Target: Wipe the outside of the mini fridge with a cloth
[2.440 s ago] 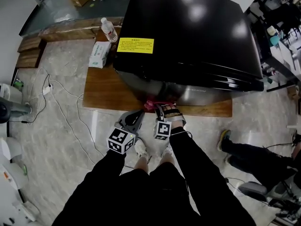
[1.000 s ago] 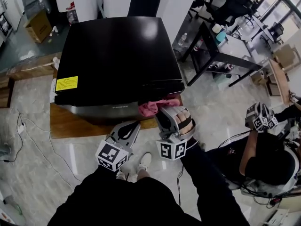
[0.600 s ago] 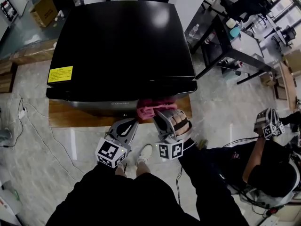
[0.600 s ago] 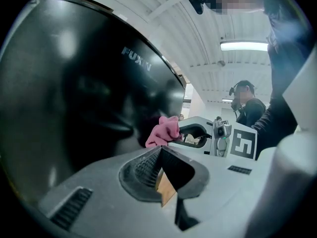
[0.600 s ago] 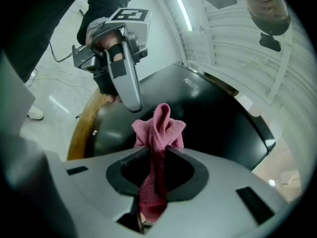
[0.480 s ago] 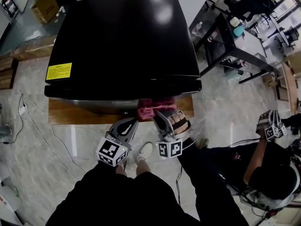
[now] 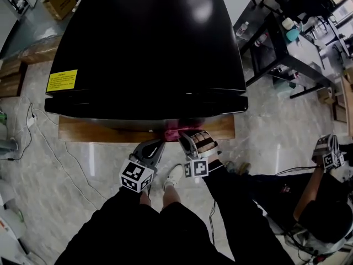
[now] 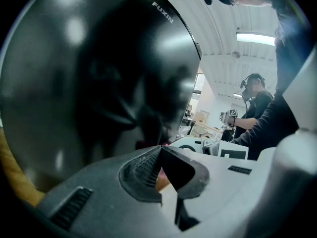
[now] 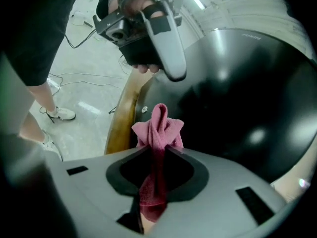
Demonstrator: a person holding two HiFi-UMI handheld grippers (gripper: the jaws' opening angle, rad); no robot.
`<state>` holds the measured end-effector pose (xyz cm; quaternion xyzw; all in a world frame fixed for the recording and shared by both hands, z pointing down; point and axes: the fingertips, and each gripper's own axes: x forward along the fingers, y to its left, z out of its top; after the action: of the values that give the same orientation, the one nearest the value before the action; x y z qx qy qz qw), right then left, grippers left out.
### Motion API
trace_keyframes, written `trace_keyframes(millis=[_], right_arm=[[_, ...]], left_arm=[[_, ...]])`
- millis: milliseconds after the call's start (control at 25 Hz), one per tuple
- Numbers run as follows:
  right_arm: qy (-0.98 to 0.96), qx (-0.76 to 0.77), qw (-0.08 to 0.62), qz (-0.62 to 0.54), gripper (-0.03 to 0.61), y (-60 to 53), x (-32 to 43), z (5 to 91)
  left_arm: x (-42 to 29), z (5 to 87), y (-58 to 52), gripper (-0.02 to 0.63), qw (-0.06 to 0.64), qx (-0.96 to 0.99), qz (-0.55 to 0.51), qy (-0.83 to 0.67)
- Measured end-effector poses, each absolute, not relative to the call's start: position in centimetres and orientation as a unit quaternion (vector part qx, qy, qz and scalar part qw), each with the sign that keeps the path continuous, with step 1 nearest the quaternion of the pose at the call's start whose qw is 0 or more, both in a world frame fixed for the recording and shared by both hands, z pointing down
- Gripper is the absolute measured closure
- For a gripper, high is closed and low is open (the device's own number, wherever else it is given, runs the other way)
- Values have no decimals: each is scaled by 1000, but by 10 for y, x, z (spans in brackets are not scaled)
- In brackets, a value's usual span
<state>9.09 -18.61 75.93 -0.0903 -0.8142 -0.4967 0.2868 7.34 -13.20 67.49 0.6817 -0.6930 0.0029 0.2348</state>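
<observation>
by the black mini fridge (image 7: 146, 48), right tongs (image 9: 157, 155) pinch the pink cloth (image 9: 159, 130); left tongs (image 8: 161, 155) seem closed.

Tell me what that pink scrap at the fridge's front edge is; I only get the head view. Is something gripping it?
Observer: It's a pink cloth. The right gripper view shows the right gripper shut on it, with a tuft poking out toward the mini fridge door.
Operator: Does the other tool hold anything?
Observer: No. The left gripper has its jaws together at the tips, with nothing pinched between them.
Operator: Any brand on the door?
Observer: Yes, the left gripper view shows FUXIN lettering near the door's edge.
</observation>
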Motion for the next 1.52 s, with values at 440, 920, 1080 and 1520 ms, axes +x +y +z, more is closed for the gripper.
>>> trace_keyframes(millis=[440,920,1080,1520], right_arm=[[-862,-118,345,-351,488,-183,105,799],[-980,60,180,-65,486,-217,214,588],[-984,97,145,-46,485,-223,245,535],[-983,158,87,-27,486,-259,291,425]], left_arm=[[101,662,-145,607,239,672,16,-700],[182,518,-183,607,160,741,-12,-652],[209,493,-179,607,141,766,-16,-627],[232,417,-200,607,125,782,-64,-608]])
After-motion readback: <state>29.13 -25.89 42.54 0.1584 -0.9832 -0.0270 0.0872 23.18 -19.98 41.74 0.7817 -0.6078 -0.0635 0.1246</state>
